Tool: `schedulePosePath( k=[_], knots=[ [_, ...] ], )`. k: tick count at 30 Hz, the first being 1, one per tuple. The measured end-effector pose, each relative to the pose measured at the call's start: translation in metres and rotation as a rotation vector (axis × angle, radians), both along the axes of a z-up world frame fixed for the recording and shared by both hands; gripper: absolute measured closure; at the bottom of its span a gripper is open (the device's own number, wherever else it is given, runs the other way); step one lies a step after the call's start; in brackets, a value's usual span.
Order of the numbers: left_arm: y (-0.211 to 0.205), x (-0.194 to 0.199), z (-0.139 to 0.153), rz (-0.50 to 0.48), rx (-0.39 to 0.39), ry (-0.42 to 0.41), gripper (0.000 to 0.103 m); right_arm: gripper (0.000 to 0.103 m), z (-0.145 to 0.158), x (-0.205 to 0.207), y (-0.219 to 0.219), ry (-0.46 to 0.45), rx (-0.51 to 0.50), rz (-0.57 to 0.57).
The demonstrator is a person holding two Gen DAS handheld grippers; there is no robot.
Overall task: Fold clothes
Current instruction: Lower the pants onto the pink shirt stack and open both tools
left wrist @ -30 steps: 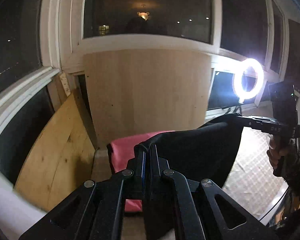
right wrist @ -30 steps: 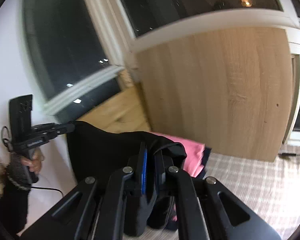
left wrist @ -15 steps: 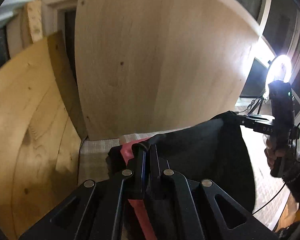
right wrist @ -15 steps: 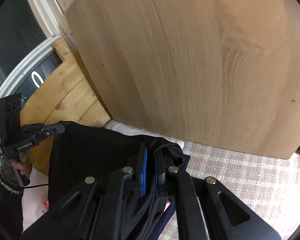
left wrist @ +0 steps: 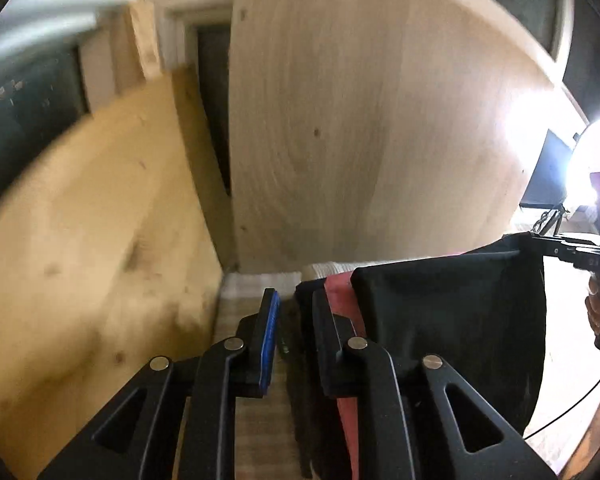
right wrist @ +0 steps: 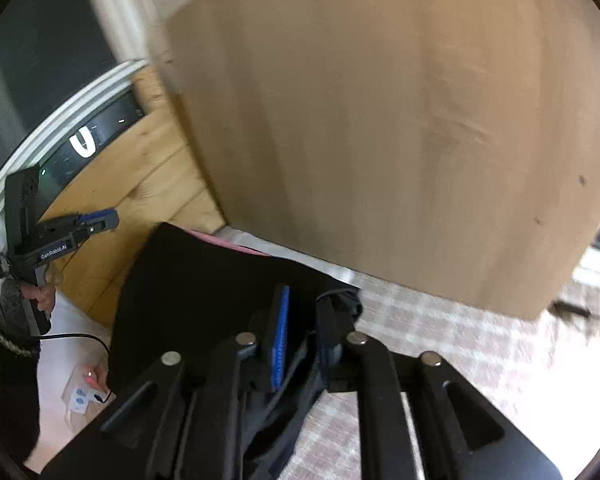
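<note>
A black garment [left wrist: 456,320] lies over a pink garment [left wrist: 338,292] on the checked surface. My left gripper [left wrist: 296,304] is open, its jaws apart beside the garment's left edge, holding nothing. My right gripper [right wrist: 306,304] is open too, with black cloth [right wrist: 204,280] loose between and below its fingers. In the right wrist view the left gripper [right wrist: 100,220] is at the far left, clear of the cloth. In the left wrist view the right gripper [left wrist: 540,240] is at the garment's far right corner.
A large light wooden board [left wrist: 380,128] stands upright just behind the clothes. A second board [left wrist: 80,248] leans at the left. A checked cloth [right wrist: 460,344] covers the surface at the right. A bright ring light [left wrist: 592,160] and dark windows lie beyond.
Both grippers lowered the black garment over the pink one, then opened. The left gripper has let go and come away from the cloth.
</note>
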State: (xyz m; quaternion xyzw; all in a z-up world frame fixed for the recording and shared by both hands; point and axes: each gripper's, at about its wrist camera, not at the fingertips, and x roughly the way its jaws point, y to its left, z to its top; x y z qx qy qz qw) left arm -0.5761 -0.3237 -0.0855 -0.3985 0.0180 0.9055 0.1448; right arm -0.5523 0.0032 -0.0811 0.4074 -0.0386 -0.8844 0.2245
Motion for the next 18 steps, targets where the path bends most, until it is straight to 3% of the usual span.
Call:
schedulePosePath(
  k=[6,9,10,13,15,18],
  knots=[
    [0.048,0.019,0.012,-0.137,-0.056,0.049,0.083,0.088,-0.017,-0.029,-0.038,-0.036,0.123,0.023],
    [0.061,0.001,-0.008,-0.151,-0.075,-0.010,0.083,0.088,-0.019,-0.029,-0.032,-0.033,0.121,0.016],
    [0.064,-0.005,-0.015,-0.150,-0.081,-0.027,0.083,0.088,-0.019,-0.029,-0.027,-0.033,0.110,0.010],
    [0.070,-0.024,-0.036,-0.098,-0.200,-0.026,0.079,0.088,-0.020,-0.029,-0.011,-0.039,0.057,0.001],
    [0.067,-0.029,-0.037,-0.096,-0.159,-0.026,0.079,0.087,-0.025,-0.032,0.002,-0.076,-0.006,0.015],
    [0.069,-0.034,-0.049,-0.114,-0.172,-0.072,0.079,0.087,-0.037,-0.042,0.026,-0.164,-0.095,0.021]
  ],
)
